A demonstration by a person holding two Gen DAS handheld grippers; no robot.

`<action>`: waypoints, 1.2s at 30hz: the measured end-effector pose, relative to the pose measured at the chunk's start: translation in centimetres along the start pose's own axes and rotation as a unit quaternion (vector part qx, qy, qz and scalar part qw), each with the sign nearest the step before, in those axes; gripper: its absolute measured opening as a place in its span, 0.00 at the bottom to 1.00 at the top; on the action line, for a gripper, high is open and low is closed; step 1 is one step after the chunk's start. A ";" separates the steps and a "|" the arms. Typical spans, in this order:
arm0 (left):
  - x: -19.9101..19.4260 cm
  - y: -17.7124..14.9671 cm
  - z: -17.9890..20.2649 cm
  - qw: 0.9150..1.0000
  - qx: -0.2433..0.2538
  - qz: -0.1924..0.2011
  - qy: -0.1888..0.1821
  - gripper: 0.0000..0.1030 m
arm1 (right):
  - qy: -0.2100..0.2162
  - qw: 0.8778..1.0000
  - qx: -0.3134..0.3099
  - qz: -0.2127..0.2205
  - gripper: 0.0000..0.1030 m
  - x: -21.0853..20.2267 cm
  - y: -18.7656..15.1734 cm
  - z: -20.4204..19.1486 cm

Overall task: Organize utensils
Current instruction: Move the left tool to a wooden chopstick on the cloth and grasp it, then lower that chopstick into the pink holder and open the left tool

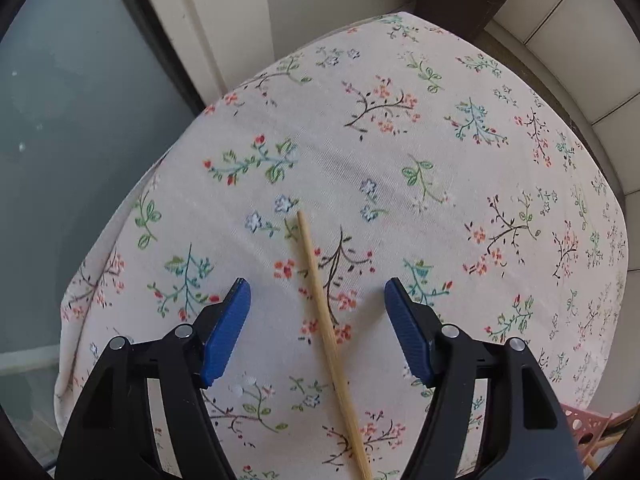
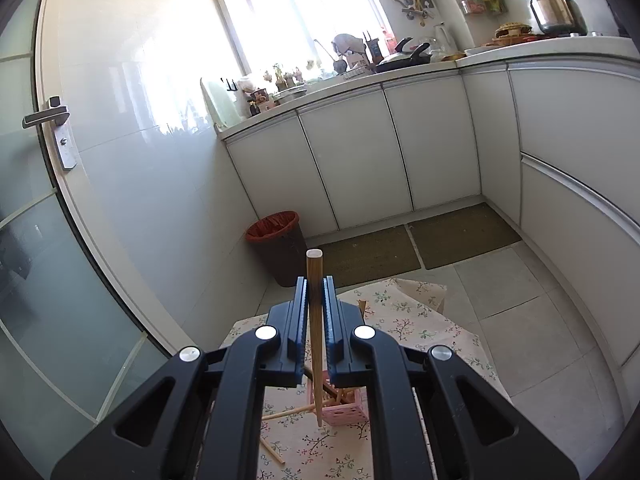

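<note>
My left gripper [image 1: 318,292] is open and hovers just above the floral tablecloth [image 1: 400,140]. A light wooden chopstick [image 1: 328,340] lies on the cloth between its blue pads, touching neither. My right gripper [image 2: 316,292] is shut on a darker wooden chopstick [image 2: 315,312], held upright high above the table, its lower tip beside a pink perforated utensil holder [image 2: 348,410]. The holder contains several chopsticks. Its corner also shows at the bottom right of the left wrist view [image 1: 584,428]. Two more chopsticks [image 2: 286,414] lie on the cloth left of the holder.
The small table stands in a kitchen. A brown bin with a red liner [image 2: 276,244] is beyond its far edge. A glass door [image 2: 36,240] is on the left, white cabinets [image 2: 360,152] and floor mats [image 2: 460,240] ahead.
</note>
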State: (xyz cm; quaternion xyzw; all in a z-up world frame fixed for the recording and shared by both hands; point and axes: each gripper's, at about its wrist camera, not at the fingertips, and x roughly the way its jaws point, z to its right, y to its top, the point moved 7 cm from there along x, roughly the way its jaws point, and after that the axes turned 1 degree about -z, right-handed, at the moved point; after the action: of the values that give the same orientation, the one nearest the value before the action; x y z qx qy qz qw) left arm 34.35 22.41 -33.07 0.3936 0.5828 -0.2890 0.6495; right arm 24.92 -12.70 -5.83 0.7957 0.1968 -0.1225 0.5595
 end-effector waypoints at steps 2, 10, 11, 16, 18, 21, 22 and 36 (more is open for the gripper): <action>0.1 0.4 0.4 0.999 0.033 0.015 0.014 0.53 | -0.003 1.000 0.001 -0.001 0.08 0.0 -0.1 0.2; -1.5 -0.8 -0.1 0.993 0.057 0.001 -0.105 0.04 | -0.004 1.000 0.011 -0.012 0.08 0.1 -0.7 0.6; -2.4 -1.2 -0.3 0.989 0.056 -0.003 -0.133 0.04 | -0.005 1.000 0.009 -0.010 0.08 -0.1 -0.8 0.7; -9.4 -3.3 -1.2 0.971 0.085 0.033 -0.222 0.04 | 0.007 0.999 0.024 -0.020 0.08 -0.3 -1.2 1.2; -13.0 -4.3 -0.2 0.963 0.112 0.063 -0.235 0.04 | 0.010 0.999 0.025 -0.022 0.08 -0.6 -1.4 1.2; -17.8 -6.0 1.4 0.953 0.160 0.111 -0.234 0.04 | 0.014 0.999 0.026 -0.025 0.08 -1.1 -1.5 1.2; -19.2 -6.9 1.4 0.949 0.173 0.129 -0.229 0.04 | 0.015 0.999 0.026 -0.024 0.08 -1.4 -1.4 1.2; -33.2 -9.8 5.2 0.891 0.244 0.322 -0.208 0.04 | 0.018 0.999 0.044 -0.012 0.08 -2.8 1.1 1.9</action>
State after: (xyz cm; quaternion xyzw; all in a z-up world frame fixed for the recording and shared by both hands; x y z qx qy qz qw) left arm 23.82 10.06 -1.99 0.6367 0.1866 -0.2727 0.6967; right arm 22.98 -15.36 -4.38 0.8193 0.2108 -0.1233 0.5188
